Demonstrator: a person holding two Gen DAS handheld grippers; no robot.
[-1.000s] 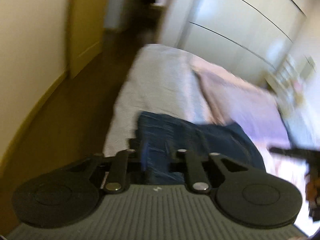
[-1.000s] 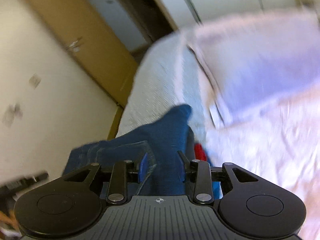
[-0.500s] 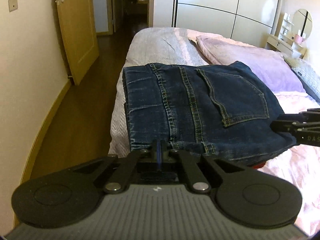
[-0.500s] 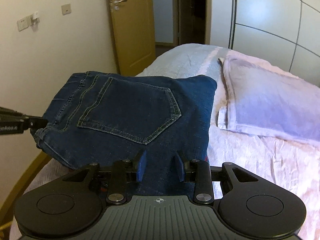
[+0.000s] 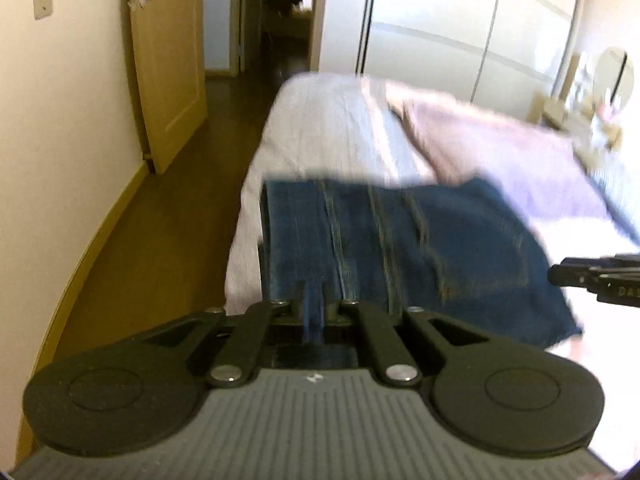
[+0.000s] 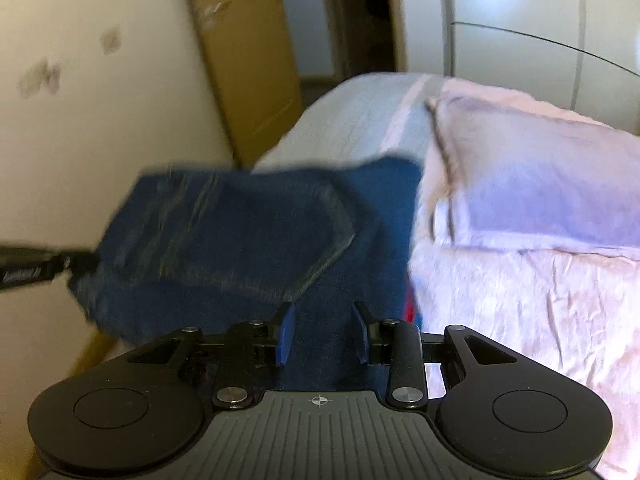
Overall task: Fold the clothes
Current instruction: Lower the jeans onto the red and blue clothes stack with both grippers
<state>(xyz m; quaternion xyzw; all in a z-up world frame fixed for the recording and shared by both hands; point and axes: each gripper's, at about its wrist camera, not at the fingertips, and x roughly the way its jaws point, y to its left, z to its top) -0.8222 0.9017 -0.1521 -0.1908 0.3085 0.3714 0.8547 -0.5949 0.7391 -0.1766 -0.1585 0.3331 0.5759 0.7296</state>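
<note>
Folded dark blue jeans [image 5: 400, 248] are held flat above the bed, back pocket up; they also show in the right wrist view [image 6: 240, 248]. My left gripper [image 5: 314, 296] is shut on the near edge of the jeans. My right gripper [image 6: 323, 316] has its blue pads apart, with denim lying between the fingers. In the left wrist view the right gripper's tip [image 5: 592, 276] sits at the jeans' right edge. In the right wrist view the left gripper's tip [image 6: 40, 268] is at their left edge. Both views are blurred.
The bed [image 5: 320, 120] has a grey-white cover and a lilac pillow [image 6: 540, 184] to the right of the jeans. A wooden door [image 5: 168, 64] and dark floor [image 5: 160, 240] lie left of the bed. White wardrobes [image 5: 460, 32] stand behind. Something red [image 6: 410, 308] peeks from under the jeans.
Both views have gone blurred again with motion. The jeans sit lower and nearer in the views than half a second ago. The left gripper keeps its hold.
</note>
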